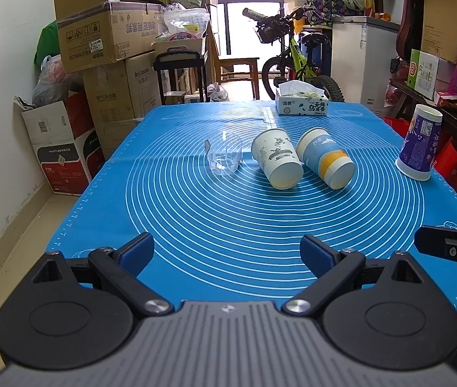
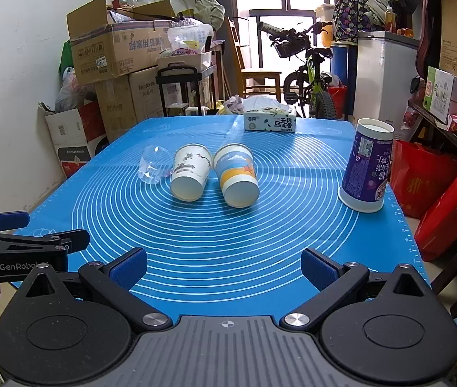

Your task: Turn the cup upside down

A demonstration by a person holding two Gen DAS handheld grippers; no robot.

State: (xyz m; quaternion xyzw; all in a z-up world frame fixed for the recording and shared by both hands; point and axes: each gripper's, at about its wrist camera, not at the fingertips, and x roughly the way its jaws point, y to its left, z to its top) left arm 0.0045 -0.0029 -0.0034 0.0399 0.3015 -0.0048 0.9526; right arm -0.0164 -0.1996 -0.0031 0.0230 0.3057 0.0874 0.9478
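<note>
A white paper cup [image 1: 276, 158] [image 2: 190, 172] and a blue-and-orange paper cup [image 1: 325, 158] [image 2: 236, 174] lie on their sides mid-mat, bottoms toward me. A clear plastic cup [image 1: 225, 158] [image 2: 152, 167] lies on its side to their left. A purple cup [image 1: 419, 142] [image 2: 367, 167] stands upside down at the right edge. My left gripper [image 1: 226, 251] is open and empty near the front edge; it also shows in the right wrist view [image 2: 51, 229]. My right gripper [image 2: 223, 266] is open and empty, and shows at the right of the left wrist view [image 1: 447, 225].
The cups rest on a blue silicone mat [image 1: 228, 219] [image 2: 196, 232] covering the table. A tissue box [image 1: 302, 101] [image 2: 270, 122] sits at the far edge. Cardboard boxes [image 1: 99, 38], a bicycle [image 1: 296, 61] and shelves surround the table.
</note>
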